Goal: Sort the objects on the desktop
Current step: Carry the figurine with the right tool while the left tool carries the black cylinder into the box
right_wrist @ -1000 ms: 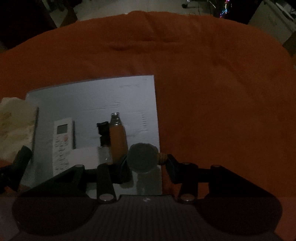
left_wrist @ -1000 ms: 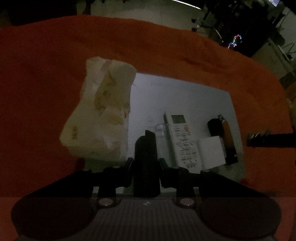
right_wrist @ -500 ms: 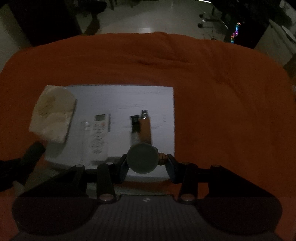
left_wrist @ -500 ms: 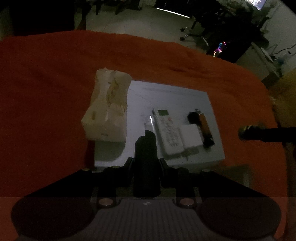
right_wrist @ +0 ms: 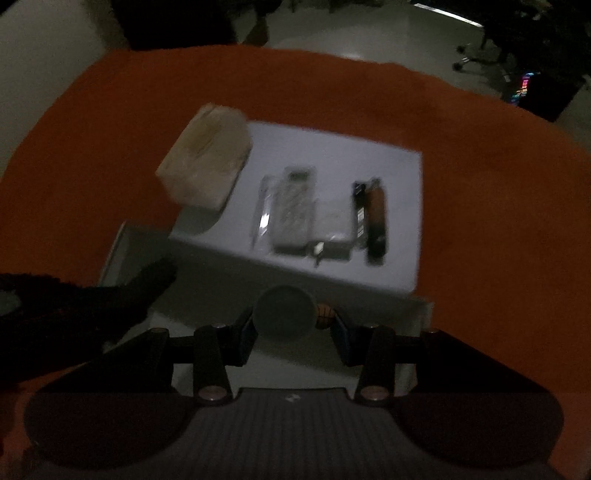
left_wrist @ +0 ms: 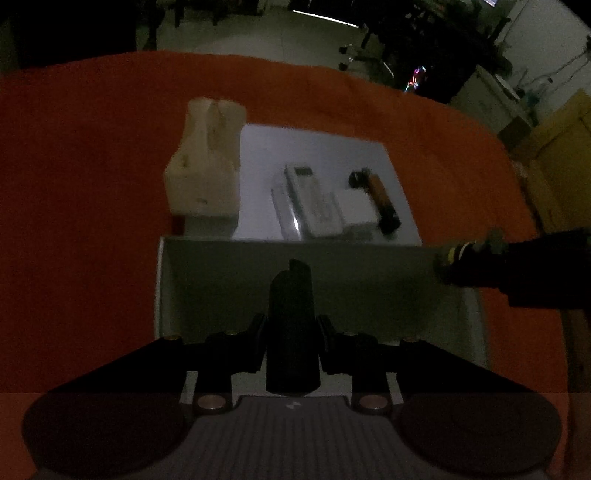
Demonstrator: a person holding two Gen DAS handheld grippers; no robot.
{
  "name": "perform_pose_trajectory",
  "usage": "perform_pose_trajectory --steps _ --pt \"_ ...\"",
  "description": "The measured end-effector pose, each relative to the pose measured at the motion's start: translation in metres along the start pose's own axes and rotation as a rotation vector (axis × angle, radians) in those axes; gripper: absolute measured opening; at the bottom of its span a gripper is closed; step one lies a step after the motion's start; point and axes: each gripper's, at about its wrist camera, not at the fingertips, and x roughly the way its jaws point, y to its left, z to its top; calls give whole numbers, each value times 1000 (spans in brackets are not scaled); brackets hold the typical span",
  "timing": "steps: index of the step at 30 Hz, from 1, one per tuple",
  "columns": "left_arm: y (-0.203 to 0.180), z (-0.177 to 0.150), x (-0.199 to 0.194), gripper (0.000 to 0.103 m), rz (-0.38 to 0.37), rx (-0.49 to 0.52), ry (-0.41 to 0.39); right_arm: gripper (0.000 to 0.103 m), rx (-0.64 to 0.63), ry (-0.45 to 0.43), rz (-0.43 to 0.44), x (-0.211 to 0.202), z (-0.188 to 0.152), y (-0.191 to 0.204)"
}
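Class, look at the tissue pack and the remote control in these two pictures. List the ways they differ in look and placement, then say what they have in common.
Look: the tissue pack is bulky, soft and cream; the remote control is flat, hard and white, with a small screen at its far end.
Placement: the tissue pack overhangs the left edge of the white sheet onto the orange cloth; the remote control lies wholly on the sheet, near the middle.
Shared: both are pale and neither is held by a gripper.

Dim office or computer lab, swivel chair bases on castors (right_wrist: 466, 59) at upper right, computer case with coloured lights (right_wrist: 526, 83) at right edge, bare pale floor (left_wrist: 258, 35) beyond orange-covered table (left_wrist: 74, 166)
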Motion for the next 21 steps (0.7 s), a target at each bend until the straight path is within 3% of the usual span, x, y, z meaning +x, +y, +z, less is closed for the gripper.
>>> perform_pose_trajectory --steps 6,15,21 --pt "-1 -23 14 24 6 2 6 46 -19 55 11 20 -29 19" --pt "-3 -68 51 24 24 36 148 46 -60 220 50 65 -84 32" --pt "1 -84 71 24 47 41 199 46 -71 309 32 95 -109 30"
